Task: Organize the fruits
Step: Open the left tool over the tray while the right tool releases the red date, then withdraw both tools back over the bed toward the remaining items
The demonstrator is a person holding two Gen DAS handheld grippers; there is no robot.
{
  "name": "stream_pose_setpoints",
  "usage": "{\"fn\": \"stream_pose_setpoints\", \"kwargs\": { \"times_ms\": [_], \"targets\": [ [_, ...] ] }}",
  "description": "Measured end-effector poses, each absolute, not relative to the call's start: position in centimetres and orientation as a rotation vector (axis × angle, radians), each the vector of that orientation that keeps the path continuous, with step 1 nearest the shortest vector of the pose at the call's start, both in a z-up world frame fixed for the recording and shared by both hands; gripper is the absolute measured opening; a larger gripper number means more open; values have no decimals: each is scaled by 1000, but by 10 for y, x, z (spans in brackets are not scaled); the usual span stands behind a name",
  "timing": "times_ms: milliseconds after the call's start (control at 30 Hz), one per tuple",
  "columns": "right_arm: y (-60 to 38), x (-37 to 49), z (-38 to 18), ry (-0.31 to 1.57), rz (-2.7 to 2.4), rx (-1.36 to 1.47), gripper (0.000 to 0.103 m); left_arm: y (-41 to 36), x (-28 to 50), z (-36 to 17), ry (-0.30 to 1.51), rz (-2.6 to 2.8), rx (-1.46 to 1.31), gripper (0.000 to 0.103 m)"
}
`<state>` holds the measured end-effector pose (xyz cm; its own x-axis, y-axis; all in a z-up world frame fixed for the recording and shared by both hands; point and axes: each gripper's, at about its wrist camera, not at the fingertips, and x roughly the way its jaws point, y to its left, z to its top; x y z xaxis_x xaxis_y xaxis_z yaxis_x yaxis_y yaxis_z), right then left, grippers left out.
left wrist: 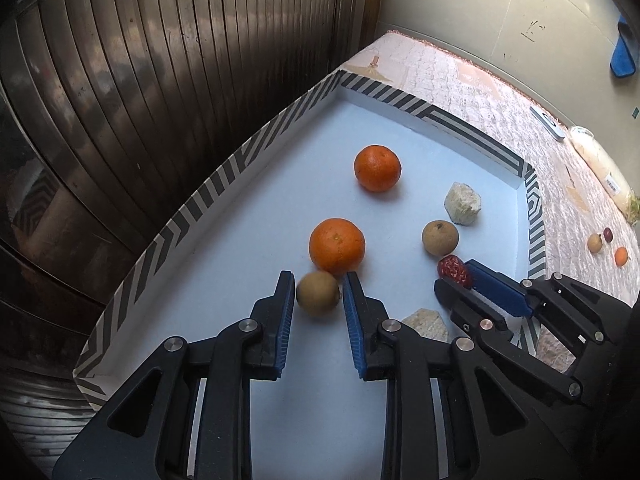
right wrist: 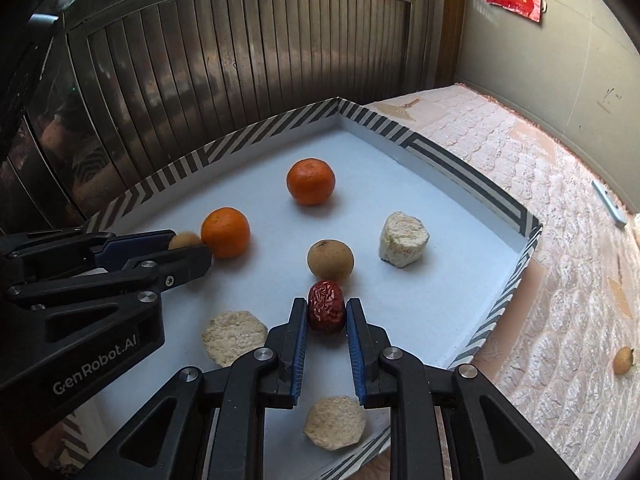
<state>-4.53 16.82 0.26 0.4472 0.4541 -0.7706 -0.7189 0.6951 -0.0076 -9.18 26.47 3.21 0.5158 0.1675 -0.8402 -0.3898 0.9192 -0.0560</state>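
Observation:
A white tray (left wrist: 248, 152) with a black-and-white striped rim holds two oranges (left wrist: 337, 245) (left wrist: 377, 168), a loose brown round fruit (left wrist: 440, 237) and pale rough chunks (left wrist: 462, 204). My left gripper (left wrist: 318, 282) is low over the tray floor, shut on a second small brown round fruit (left wrist: 318, 294) that sits right in front of the near orange. To its right, my right gripper (right wrist: 327, 306) is shut on a wrinkled red date (right wrist: 326, 312), just short of the loose brown fruit (right wrist: 330, 260). The right wrist view shows the left gripper (right wrist: 192, 246) from the side.
A quilted pink bedcover (right wrist: 540, 240) lies right of the tray, with small loose fruits (left wrist: 621, 256) (right wrist: 624, 360) on it. A ribbed metal shutter (left wrist: 160, 80) stands close behind the tray. A white flat device (left wrist: 548, 122) and a plastic bag (left wrist: 600, 160) lie by the wall.

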Motion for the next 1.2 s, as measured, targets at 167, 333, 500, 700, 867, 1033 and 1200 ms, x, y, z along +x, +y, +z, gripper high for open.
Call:
{"fn": "stream_pose_setpoints", "kwargs": {
  "times_ms": [167,333,500,700,867,1033,1200],
  "targets": [
    [156,-49,11,826,769,-306,24,264,-95,38,934,347,-254,59],
    [140,-59,27,784,752,-276,25,251,-95,43,912,349,-229,59],
    [116,-63,40,745,702,-246,26,229,-91,54,875,322,-197,59],
    [75,-61,51,712,625,-171,29,192,-82,67,830,272,-143,59],
    [34,-57,57,702,559,-107,32,155,-72,73,812,209,-94,59],
    [-3,-58,61,697,493,-82,33,120,-63,78,805,152,-60,59],
    [-39,-57,62,691,432,-49,34,90,-54,77,816,102,-34,59]
  ]
}}
